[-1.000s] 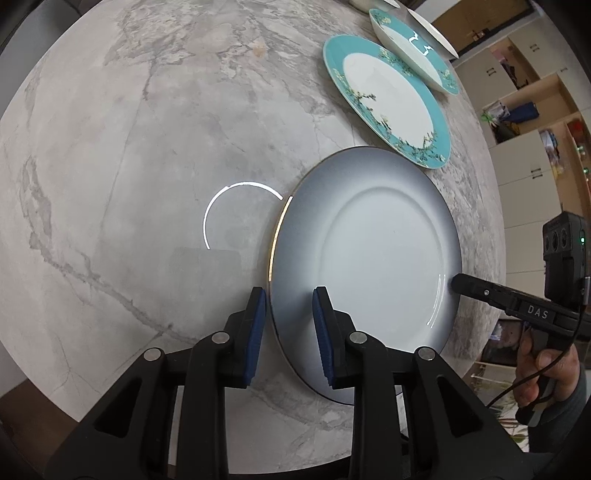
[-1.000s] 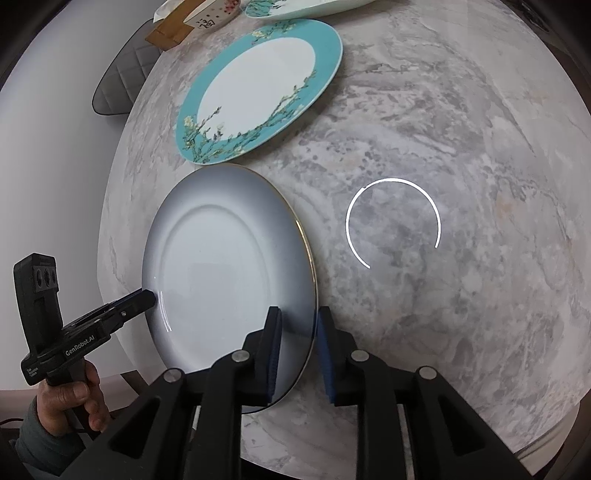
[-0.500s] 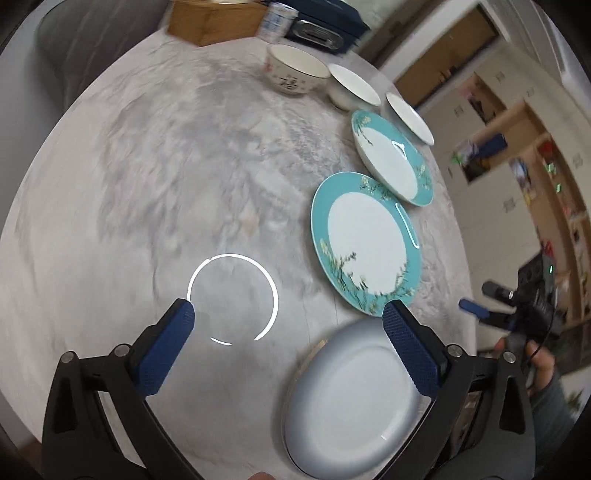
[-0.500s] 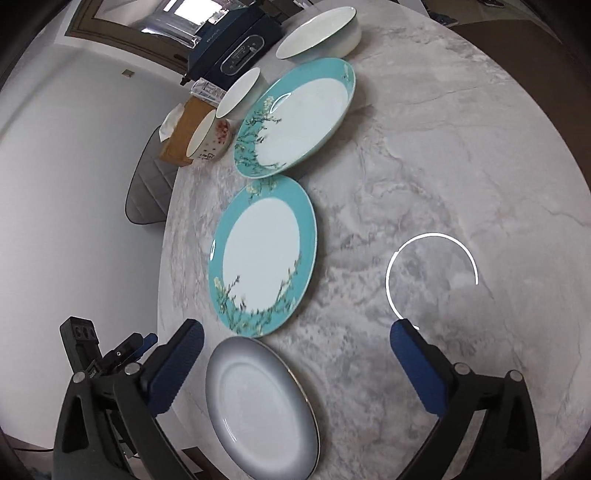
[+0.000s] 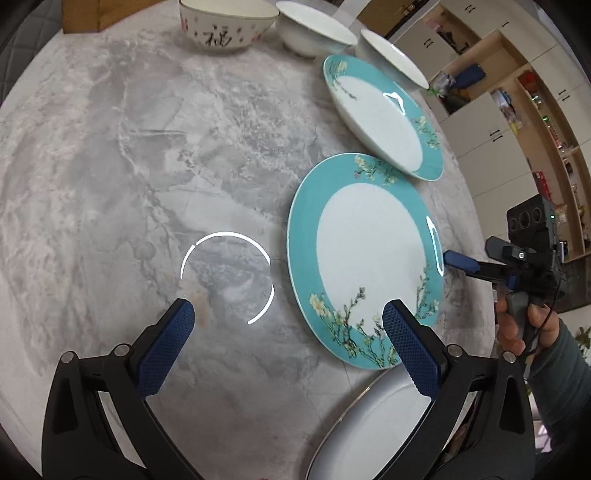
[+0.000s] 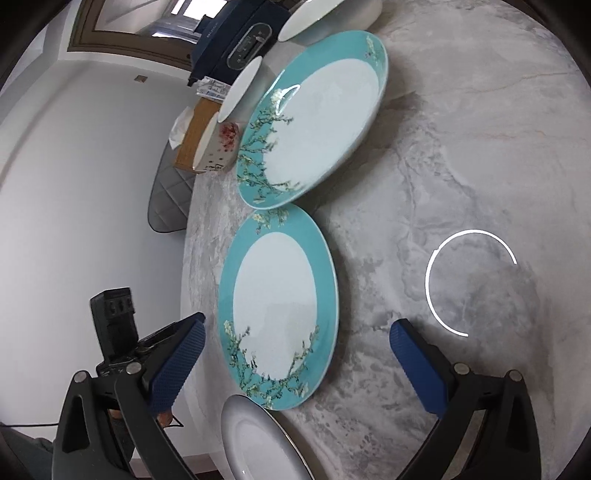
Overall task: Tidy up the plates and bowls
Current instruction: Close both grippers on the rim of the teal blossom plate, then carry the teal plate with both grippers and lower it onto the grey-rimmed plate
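A grey-white gold-rimmed plate (image 5: 373,432) (image 6: 258,443) lies at the near table edge. Beyond it sits a flat teal floral plate (image 5: 369,258) (image 6: 277,306), then a deeper teal floral plate (image 5: 380,110) (image 6: 317,122). A bowl with red flowers and a Chinese character (image 5: 225,26) (image 6: 218,151) and two white bowls (image 5: 314,29) (image 5: 391,55) stand at the far end. My left gripper (image 5: 288,332) is open and empty above the flat teal plate's near-left rim. My right gripper (image 6: 295,343) is open and empty over that plate; it also shows in the left wrist view (image 5: 458,260).
The round marble table (image 5: 147,166) (image 6: 461,147) carries a wooden box (image 5: 85,14) (image 6: 192,144) and a dark blue appliance (image 6: 240,40) at its far end. A grey chair (image 6: 170,195) stands beside the table. Cabinets and shelves (image 5: 517,110) stand beyond.
Both grippers let go of the grey-white plate, opened wide and moved forward along the table. They now hover at the flat teal plate, with the grey plate behind them.
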Available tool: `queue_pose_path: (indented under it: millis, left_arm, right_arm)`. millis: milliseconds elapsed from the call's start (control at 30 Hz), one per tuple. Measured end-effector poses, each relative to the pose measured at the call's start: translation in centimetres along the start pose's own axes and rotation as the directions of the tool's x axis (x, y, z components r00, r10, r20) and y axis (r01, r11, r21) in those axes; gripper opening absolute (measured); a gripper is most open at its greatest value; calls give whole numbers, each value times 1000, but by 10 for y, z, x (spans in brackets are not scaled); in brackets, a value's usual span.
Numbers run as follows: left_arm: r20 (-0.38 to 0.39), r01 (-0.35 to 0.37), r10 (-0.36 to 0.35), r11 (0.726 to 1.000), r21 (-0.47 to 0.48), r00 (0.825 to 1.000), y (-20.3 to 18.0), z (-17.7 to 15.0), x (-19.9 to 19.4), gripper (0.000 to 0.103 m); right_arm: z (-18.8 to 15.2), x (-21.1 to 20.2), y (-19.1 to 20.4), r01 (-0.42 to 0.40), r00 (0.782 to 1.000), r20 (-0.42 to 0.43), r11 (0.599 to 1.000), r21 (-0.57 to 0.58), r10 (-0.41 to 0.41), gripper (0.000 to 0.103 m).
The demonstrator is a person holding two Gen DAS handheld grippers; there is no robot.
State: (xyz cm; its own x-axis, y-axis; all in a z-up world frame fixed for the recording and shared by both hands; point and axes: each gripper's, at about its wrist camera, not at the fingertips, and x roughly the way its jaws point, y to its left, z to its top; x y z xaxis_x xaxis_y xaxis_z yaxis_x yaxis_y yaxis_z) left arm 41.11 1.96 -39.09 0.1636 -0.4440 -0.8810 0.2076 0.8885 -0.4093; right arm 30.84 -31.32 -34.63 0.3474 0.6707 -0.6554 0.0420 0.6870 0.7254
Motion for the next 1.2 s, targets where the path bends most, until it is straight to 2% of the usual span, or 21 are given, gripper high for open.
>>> queue_pose_path:
  millis: [133, 400, 467, 533, 600, 700, 800, 867, 967, 1033, 1067, 1100, 1167, 1200]
  left_arm:
    - [-41, 7, -8, 1000, -20, 999, 6, 16, 15, 102]
    - [-43, -22, 24, 999, 37, 999, 2, 28, 19, 102]
    - [-38, -29, 31, 999, 44, 999, 0, 28, 19, 102]
    - [-30, -31, 33, 998, 55, 999, -2, 26, 19, 100]
    - [-30, -50, 53, 996, 73, 998, -5, 26, 21, 99]
    - [-37, -24, 27, 997, 79, 999, -12, 26, 21, 90]
    - [-35, -24, 28, 994, 106, 999, -20, 26, 22, 73]
    - [-47, 10, -6, 995, 96, 999, -23, 27, 24, 37]
    - [-41, 7, -5, 998, 55, 999, -17, 29, 23, 27]
    - [-46, -3, 4, 999, 34, 999, -12, 30, 23, 21]
    - [-49, -4, 5, 1000, 31, 999, -11, 30, 22, 21]
    - [-54, -10, 12, 999, 35, 998, -10, 30, 22, 21]
    - [-68, -26, 29, 999, 47, 997, -12, 31, 22, 21]
    - [-77, -33, 37, 998, 51, 996, -14, 31, 22, 21]
  right_arm:
    - [10, 5, 1, -29, 1000, -10, 999, -28, 28, 102]
    - [18, 14, 7, -49, 994, -99, 992, -117, 37, 100]
    - [16, 15, 9, -36, 994, -108, 989, -144, 21, 91]
    - [14, 17, 8, -31, 993, -118, 986, -161, 12, 71]
    - [13, 22, 8, -18, 991, -133, 986, -164, -4, 60]
    - [13, 24, 9, -5, 990, -142, 985, -173, -20, 58]
    - [14, 25, 10, -11, 989, -149, 985, -171, -15, 58]
    - [15, 25, 10, -12, 988, -157, 985, -170, -15, 57]
    - [18, 27, 10, -3, 985, -170, 986, -168, -26, 54]
    - [20, 27, 8, 15, 984, -175, 987, -161, -44, 40]
    - [22, 28, 7, 24, 983, -178, 988, -154, -52, 35]
    - [23, 28, 4, 38, 981, -182, 989, -143, -64, 23]
    - [25, 29, -2, 64, 979, -186, 991, -120, -86, 11]
    - [25, 29, -4, 62, 979, -189, 992, -111, -82, 11]
